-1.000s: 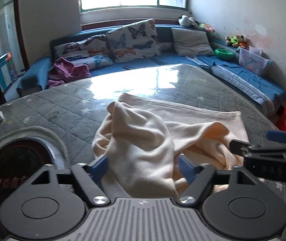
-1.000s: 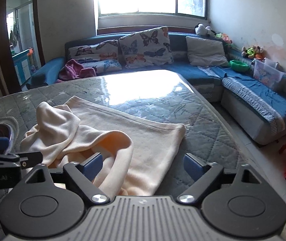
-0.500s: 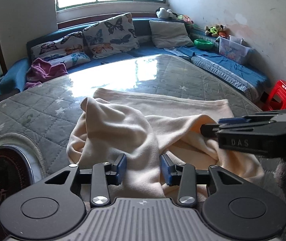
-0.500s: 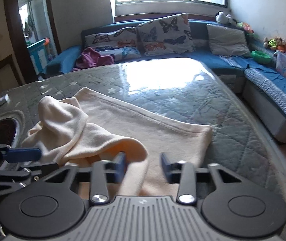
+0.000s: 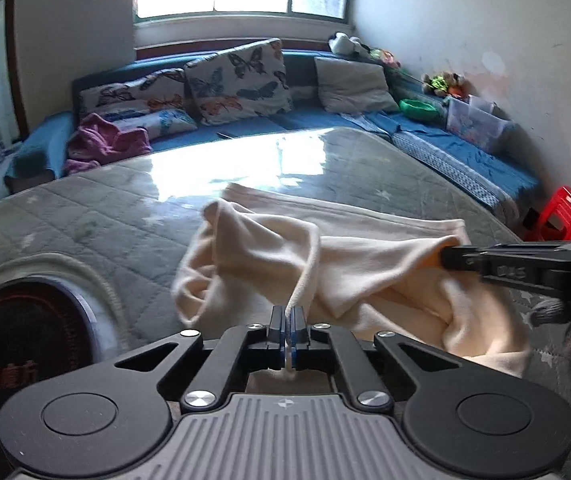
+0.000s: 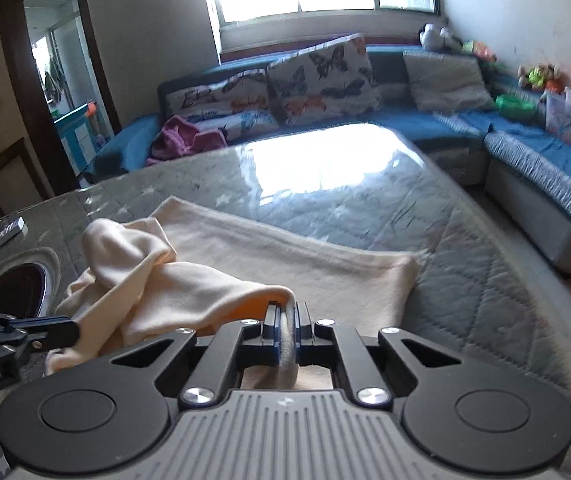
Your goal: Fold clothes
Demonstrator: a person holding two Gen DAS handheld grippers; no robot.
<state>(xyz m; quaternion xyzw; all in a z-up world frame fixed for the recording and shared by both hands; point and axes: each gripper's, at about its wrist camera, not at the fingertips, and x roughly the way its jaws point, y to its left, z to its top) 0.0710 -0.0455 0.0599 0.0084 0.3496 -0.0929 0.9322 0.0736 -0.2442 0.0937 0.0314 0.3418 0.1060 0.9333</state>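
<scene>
Nearest in the left wrist view, the left claw (image 5: 287, 322) is pressed together on a thin edge of the cloth (image 5: 285, 256), which rises from between its blue pads and runs away from the camera. Nearest in the right wrist view, the right claw (image 6: 285, 320) is likewise pinching a thicker rolled hem of the cloth (image 6: 213, 280), with the fabric bulging over its tips.

Both claws hold the near side of the cream cloth, the left one to the left and the right one to the right, with a slack, bunched span sagging between them. The right claw (image 5: 465, 258) shows side-on at the right edge of the left view, level with the raised fabric; the left claw (image 6: 57, 332) shows at the lower left of the right view.

Beyond the claws, the cloth's far part lies flat on the quilted grey bench (image 6: 425, 216), its far hem running crosswise, roughly parallel to the line between the two claws. So the cloth's bulk lies straight ahead of both claws, and neither is clearly nearer to it.

As a judgement: any fold made from this hold would turn on carrying the pinched near edge forward over the flat far part, keeping the claws apart so the span between them draws taut. Farther off is a blue sofa (image 5: 325, 120) with cushions.
</scene>
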